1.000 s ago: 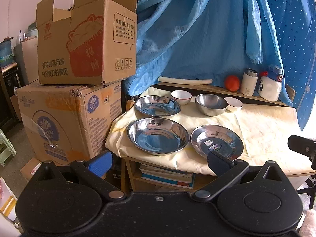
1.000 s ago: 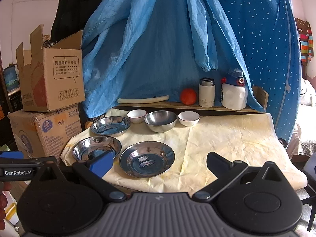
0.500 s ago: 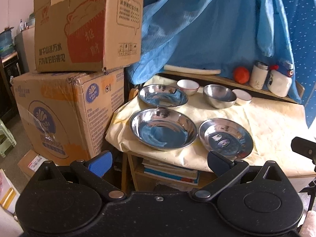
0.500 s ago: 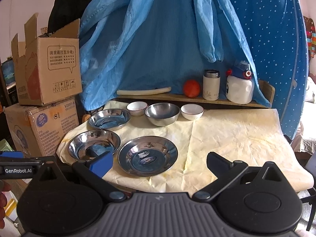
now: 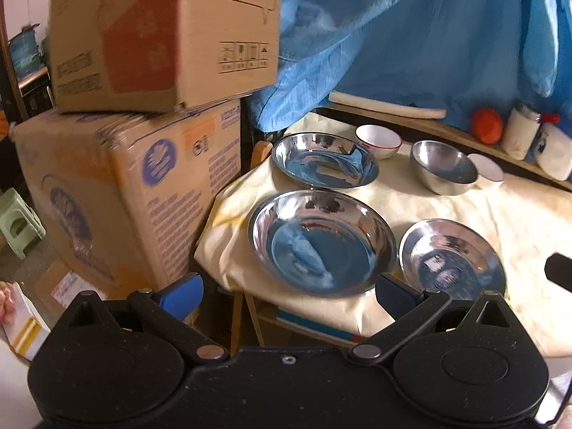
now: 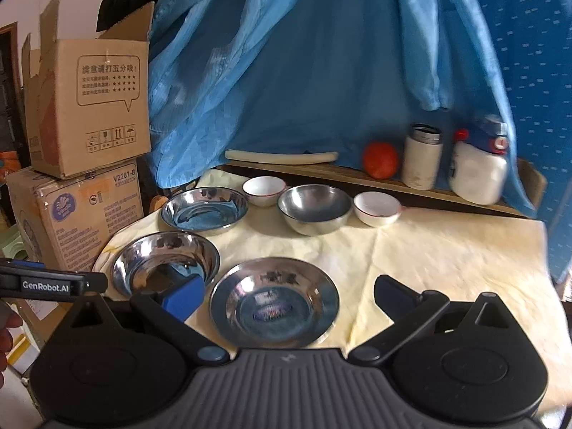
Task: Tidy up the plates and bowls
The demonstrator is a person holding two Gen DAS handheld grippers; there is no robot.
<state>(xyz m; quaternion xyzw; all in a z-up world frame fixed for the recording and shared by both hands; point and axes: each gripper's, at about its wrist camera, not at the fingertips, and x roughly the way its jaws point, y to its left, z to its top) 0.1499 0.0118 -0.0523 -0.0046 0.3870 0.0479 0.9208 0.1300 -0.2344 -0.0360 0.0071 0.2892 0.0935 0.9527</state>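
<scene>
Both grippers w/ fingers spread wide, empty: left gripper (image 5: 289,291) in front of the table's left corner, right gripper (image 6: 289,293) over the near edge of the cream cloth-covered table (image 6: 447,250). On it: large shiny steel plate (image 5: 321,241) front left, smaller flat steel plate (image 6: 273,300) just beside it, third steel plate (image 6: 204,208) behind. Back row: deep steel bowl (image 6: 314,208) btwn two small white red-rimmed bowls (image 6: 264,189) (image 6: 377,208).

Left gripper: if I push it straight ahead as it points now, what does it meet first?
Most likely the big steel plate at the table's near-left edge: it sits centred between the open left gripper fingers. Depth is unclear; it could pass just over the rim.
</scene>
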